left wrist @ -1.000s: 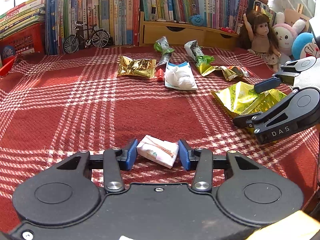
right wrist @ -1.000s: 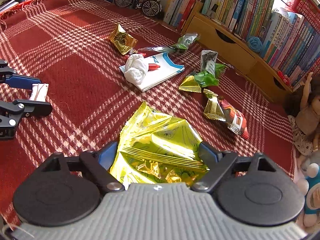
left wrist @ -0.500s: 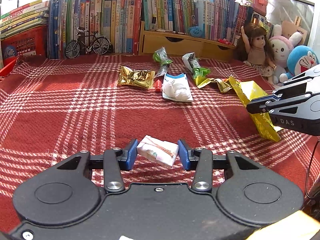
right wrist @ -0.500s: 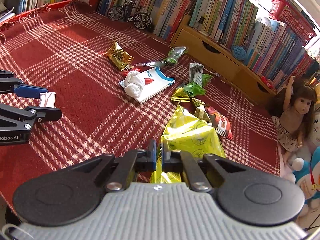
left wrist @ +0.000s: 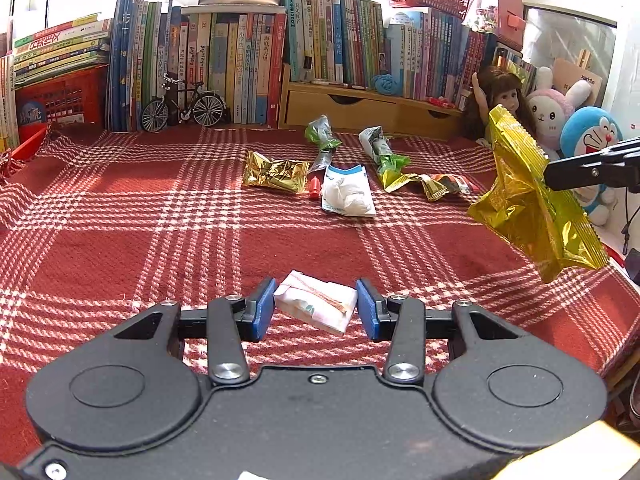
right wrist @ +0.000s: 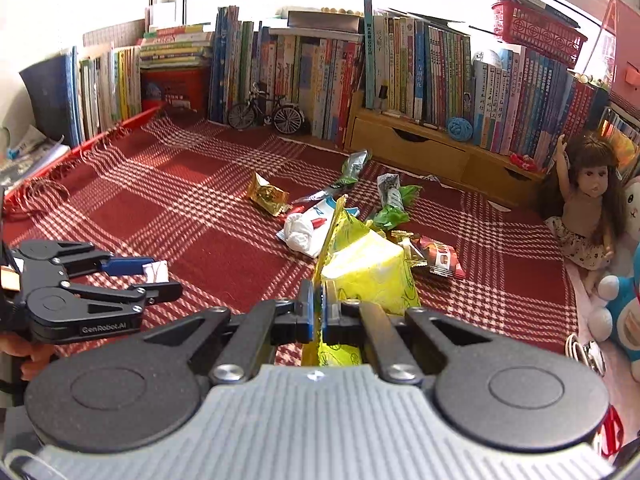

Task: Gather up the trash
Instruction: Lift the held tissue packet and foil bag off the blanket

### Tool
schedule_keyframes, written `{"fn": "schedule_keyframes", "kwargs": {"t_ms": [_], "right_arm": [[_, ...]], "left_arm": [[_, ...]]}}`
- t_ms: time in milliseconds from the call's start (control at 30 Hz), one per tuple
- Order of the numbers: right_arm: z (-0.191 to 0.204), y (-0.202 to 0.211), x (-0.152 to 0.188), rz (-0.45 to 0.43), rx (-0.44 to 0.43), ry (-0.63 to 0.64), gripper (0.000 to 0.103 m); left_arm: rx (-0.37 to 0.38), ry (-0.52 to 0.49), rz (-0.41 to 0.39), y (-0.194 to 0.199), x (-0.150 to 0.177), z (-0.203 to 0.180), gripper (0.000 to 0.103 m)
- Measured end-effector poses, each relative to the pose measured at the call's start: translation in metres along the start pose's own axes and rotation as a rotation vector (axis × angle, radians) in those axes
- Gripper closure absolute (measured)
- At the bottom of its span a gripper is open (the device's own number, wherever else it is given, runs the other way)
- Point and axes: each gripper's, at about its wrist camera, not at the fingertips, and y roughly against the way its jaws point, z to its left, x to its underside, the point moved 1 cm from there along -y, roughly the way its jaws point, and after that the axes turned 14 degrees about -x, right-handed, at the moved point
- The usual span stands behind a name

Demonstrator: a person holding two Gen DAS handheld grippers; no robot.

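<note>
Carrying step: right gripper (right wrist: 318, 314) pinches yellow bag (left wrist: 536, 208) aloft; left gripper (left wrist: 316, 308) grips white packet (left wrist: 316, 304). Next: find a bin, none visible; other wrappers (left wrist: 276, 170) remain.

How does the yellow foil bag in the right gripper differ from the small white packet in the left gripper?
The yellow foil bag is shiny, crinkled and much the larger; the small white packet is matte, folded paper.
The bag hangs well clear of the red plaid cloth, pinched by one edge in the right gripper; the packet is spanned across its width by the left gripper.
Both are trash, each held in a gripper.
</note>
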Motion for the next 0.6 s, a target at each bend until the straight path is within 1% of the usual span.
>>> {"fn": "schedule_keyframes", "kwargs": {"t_ms": [133, 233, 300, 333, 367, 400, 433, 500, 533, 567, 600], "right_arm": [[0.000, 0.018, 0.001, -0.044, -0.071, -0.073, 0.097], [0.003, 0.020, 0.008, -0.033, -0.102, -0.084, 0.096], [0.010, 0.011, 0.016, -0.003, -0.069, -0.046, 0.086], [0.014, 0.006, 0.021, 0.007, -0.037, -0.020, 0.065], [0.018, -0.001, 0.027, 0.019, -0.012, 0.004, 0.038], [0.022, -0.007, 0.034, 0.024, 0.020, 0.027, 0.026], [0.026, -0.015, 0.044, 0.020, 0.061, 0.057, 0.011], [0.029, -0.028, 0.057, 0.040, 0.089, 0.089, 0.009], [0.027, -0.036, 0.063, 0.057, 0.093, 0.086, 0.007], [0.025, -0.042, 0.068, 0.071, 0.084, 0.074, 0.002], [0.022, -0.048, 0.071, 0.085, 0.069, 0.060, 0.000]], "left_arm": [[0.005, 0.002, -0.003, 0.011, 0.003, 0.003, 0.062], [0.014, -0.007, 0.002, 0.017, 0.008, 0.003, 0.062], [0.014, -0.019, 0.009, 0.019, 0.013, 0.001, 0.062], [0.012, -0.022, 0.014, 0.018, 0.015, 0.000, 0.062], [0.011, -0.025, 0.020, 0.018, 0.017, -0.001, 0.062], [0.010, -0.026, 0.028, 0.017, 0.020, -0.001, 0.062], [0.009, -0.026, 0.035, 0.016, 0.022, -0.001, 0.062], [0.006, -0.029, 0.045, 0.015, 0.026, -0.001, 0.062], [0.004, -0.031, 0.048, 0.015, 0.028, 0.000, 0.062], [0.002, -0.032, 0.051, 0.014, 0.029, 0.000, 0.062], [0.002, -0.033, 0.054, 0.013, 0.030, 0.001, 0.062]]}}
